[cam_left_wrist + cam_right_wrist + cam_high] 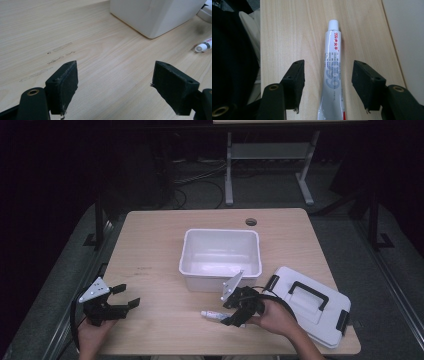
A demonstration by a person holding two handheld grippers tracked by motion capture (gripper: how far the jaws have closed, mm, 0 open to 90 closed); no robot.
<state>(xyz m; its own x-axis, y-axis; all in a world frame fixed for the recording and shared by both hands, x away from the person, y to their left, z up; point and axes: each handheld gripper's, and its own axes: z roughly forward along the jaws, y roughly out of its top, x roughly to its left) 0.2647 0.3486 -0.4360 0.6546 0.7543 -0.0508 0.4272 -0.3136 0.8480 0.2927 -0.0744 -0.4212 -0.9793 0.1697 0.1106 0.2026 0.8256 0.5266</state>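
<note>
Item: white tube (332, 72) with a white cap and red lettering, lying flat on the table (150, 250) just in front of the white bin (220, 257), cap pointing to the person's left. Right tool (235, 312): over the tube on the near side of the bin, jaws spread and straddling the tube's body, pads clear of it on both sides; the stance suggests a pickup being lined up, with no pinch made yet. Left tool (125, 296): well to the left of the bin, near the table's front edge, jaws spread with nothing between them over bare wood, apparently parked out of the working hand's way. White bin: open-topped and showing nothing inside, at the table's middle, a likely destination for the tube. Lid (310, 305): white with a black handle and black clips, lying to the right of the bin near the table's right front corner, presumably set aside to leave the bin open. Cable hole (251, 222): behind the bin.
</note>
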